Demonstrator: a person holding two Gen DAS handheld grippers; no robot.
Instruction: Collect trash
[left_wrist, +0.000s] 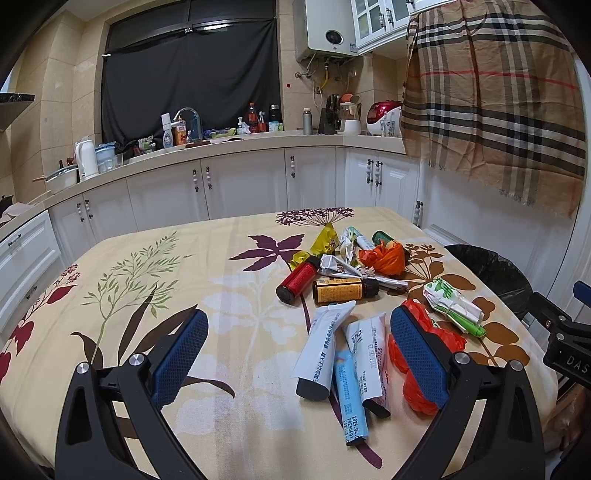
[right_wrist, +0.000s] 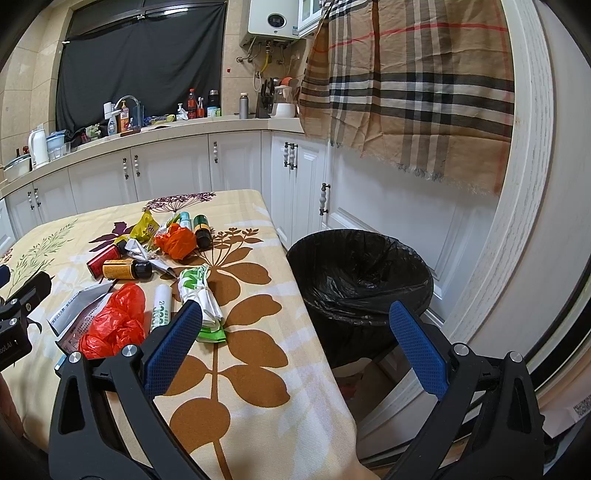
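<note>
Trash lies in a heap on the floral tablecloth: white tubes, a red plastic bag, a green-and-white wrapper, an orange bottle, a red bottle, an orange bag. My left gripper is open and empty above the near tubes. My right gripper is open and empty over the table's right edge, its left finger by the green-and-white wrapper. A bin with a black liner stands on the floor right of the table.
White kitchen cabinets and a cluttered counter run behind the table. A plaid cloth hangs at the right over a white door. The bin also shows in the left wrist view, next to the right gripper's body.
</note>
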